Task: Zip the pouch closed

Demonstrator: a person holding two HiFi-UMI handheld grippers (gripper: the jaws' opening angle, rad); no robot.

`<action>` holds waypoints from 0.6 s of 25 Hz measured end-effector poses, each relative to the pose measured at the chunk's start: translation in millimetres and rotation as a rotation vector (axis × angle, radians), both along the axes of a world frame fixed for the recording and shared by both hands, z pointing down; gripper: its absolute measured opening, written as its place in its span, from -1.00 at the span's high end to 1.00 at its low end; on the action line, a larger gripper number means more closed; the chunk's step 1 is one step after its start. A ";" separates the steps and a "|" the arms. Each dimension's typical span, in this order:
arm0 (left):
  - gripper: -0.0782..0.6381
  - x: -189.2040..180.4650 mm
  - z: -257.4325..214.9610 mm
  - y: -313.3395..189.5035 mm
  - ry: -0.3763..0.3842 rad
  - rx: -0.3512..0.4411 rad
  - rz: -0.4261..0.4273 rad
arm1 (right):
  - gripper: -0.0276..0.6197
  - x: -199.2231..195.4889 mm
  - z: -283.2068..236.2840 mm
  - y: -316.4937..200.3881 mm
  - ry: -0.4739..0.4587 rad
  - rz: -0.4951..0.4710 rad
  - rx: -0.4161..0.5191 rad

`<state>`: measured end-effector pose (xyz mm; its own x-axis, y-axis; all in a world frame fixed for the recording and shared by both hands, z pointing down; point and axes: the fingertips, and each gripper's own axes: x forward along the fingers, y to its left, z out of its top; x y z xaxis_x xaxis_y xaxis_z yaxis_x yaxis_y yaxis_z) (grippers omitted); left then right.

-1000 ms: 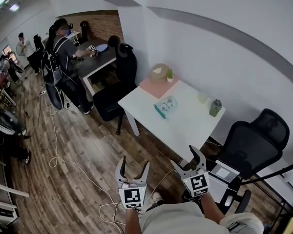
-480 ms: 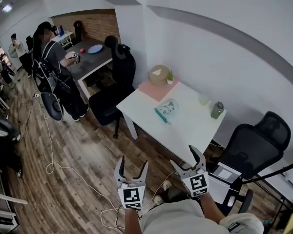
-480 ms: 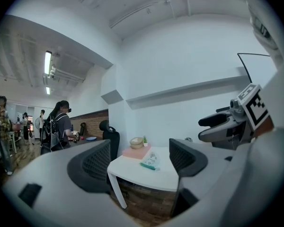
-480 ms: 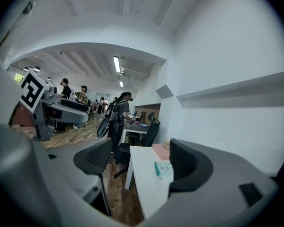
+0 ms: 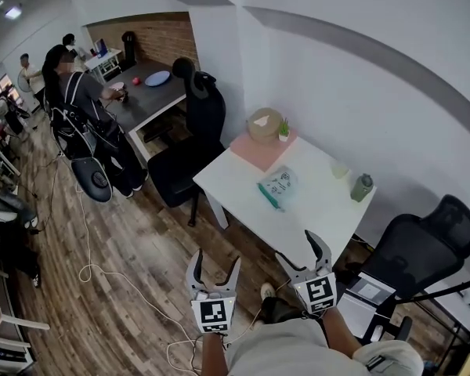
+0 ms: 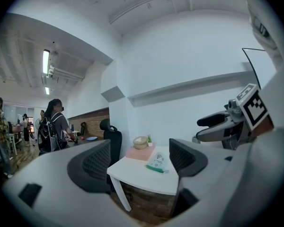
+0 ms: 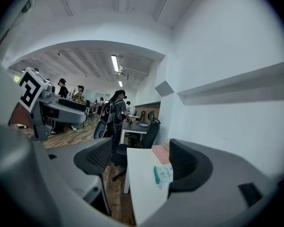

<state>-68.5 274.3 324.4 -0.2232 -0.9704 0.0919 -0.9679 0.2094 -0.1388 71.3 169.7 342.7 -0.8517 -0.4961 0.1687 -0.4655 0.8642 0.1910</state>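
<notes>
Approach step, by my reading; nothing touched yet. Pouch (image 5: 276, 186) lies flat on the white surface (image 5: 317, 214), well apart from both tools. Left tool (image 5: 214, 267) wide, empty. Right tool (image 5: 304, 255) wide, empty. Next: close in, pin pouch, find zipper pull, too small to see.

We look steeply down from head height, white rectangular table (image 5: 317, 210) well off at one o'clock, cameras on our left gripper (image 5: 215, 257) and right gripper (image 5: 298, 247) ride low, facing level along their jaws, all three views sharing that table.
</notes>
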 end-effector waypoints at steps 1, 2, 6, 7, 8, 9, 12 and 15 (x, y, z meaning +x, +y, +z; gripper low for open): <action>-0.26 -4.6 -1.1 -6.8 -0.003 0.002 -0.002 | -0.27 -5.8 -1.5 -7.0 -0.001 -0.005 0.003; -0.26 -9.5 -2.5 -13.5 -0.005 0.003 -0.005 | -0.27 -11.4 -3.1 -13.8 -0.003 -0.010 0.006; -0.26 -26.6 -7.9 -41.0 -0.012 0.004 -0.013 | -0.27 -29.0 -5.8 -43.2 -0.009 -0.015 0.006; -0.26 -30.1 -8.9 -47.3 -0.013 0.003 -0.016 | -0.26 -32.5 -6.5 -50.3 -0.010 -0.016 0.005; -0.26 -33.5 -9.7 -53.6 -0.014 0.002 -0.019 | -0.26 -35.9 -7.4 -57.1 -0.011 -0.018 0.005; -0.26 -36.9 -10.4 -60.1 -0.014 0.002 -0.022 | -0.26 -39.0 -8.4 -63.9 -0.013 -0.021 0.005; -0.26 -44.2 -12.9 -81.0 -0.020 0.002 -0.025 | -0.26 -46.3 -11.4 -85.3 -0.023 -0.024 0.006; -0.26 -48.2 -13.3 -104.3 -0.029 0.001 -0.023 | -0.26 -51.2 -10.4 -109.2 -0.027 -0.022 0.007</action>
<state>-116.7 170.0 311.1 -0.2476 -0.9652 0.0840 -0.9585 0.2314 -0.1663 20.2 60.5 332.3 -0.8666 -0.4783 0.1421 -0.4515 0.8730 0.1847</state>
